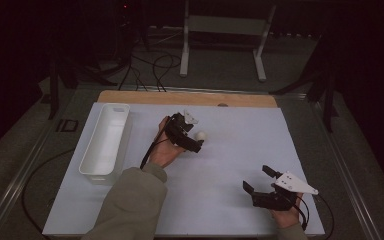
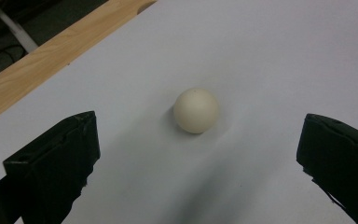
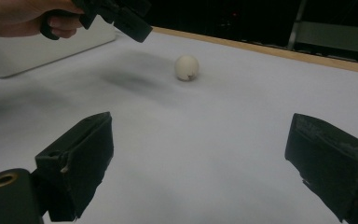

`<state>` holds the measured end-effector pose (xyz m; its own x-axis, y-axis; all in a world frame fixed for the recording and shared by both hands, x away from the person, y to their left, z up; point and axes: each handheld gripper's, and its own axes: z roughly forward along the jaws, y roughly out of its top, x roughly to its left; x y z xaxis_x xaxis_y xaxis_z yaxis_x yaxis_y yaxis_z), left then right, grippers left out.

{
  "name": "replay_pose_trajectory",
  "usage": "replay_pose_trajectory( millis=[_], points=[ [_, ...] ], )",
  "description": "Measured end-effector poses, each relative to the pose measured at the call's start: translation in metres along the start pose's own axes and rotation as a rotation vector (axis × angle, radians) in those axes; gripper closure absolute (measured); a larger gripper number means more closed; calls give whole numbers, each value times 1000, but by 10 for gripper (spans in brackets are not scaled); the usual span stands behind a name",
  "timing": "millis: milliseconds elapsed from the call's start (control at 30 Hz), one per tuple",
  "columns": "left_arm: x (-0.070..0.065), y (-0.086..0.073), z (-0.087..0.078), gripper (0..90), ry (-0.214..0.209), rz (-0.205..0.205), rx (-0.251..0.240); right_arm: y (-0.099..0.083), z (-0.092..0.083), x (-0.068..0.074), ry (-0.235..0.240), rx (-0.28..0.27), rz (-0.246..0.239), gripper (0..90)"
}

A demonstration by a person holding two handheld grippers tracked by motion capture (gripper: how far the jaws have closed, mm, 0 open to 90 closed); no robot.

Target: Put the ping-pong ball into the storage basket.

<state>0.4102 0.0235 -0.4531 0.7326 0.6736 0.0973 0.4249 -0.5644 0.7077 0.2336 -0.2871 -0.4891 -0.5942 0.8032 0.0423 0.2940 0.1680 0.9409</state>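
Nearest the person's edge of the white table sheet (image 1: 220, 200), the right gripper (image 1: 260, 180) rests low in its hand with its jaws spread wide and nothing between them, well apart from the ball and to the near right of it; in the right gripper view its two black jaws frame bare sheet, with the ball far ahead. Farther in, about mid-sheet, lies the small cream-white ball (image 1: 201, 135), sitting on the sheet by itself and touching nothing. The left gripper (image 1: 192, 131) hovers just beside the ball on its left, held in the left hand (image 1: 164, 150), and in the left gripper view its jaws stand wide apart with the ball (image 2: 196, 111) centred in the gap ahead of them, not yet between the pads. Well to the left of the ball, along the sheet's left edge, stands a long white plastic bin (image 1: 105, 140), which looks empty from above. Beyond the ball runs the wooden table edge (image 1: 180, 97). As I judge it, the work is at its start: the approach is lined up, but the grasp, the lift and the carry, probably to the bin, are all left to do.
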Motion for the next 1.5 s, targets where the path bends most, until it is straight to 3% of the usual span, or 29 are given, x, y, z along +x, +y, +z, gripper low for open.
replay_pose_trajectory(
  millis=[1500],
  points=[
    [5, 18, 43, 4, -52, -33, 71, 0, -2, -1, 5, -6, 10, 72]
  ],
)
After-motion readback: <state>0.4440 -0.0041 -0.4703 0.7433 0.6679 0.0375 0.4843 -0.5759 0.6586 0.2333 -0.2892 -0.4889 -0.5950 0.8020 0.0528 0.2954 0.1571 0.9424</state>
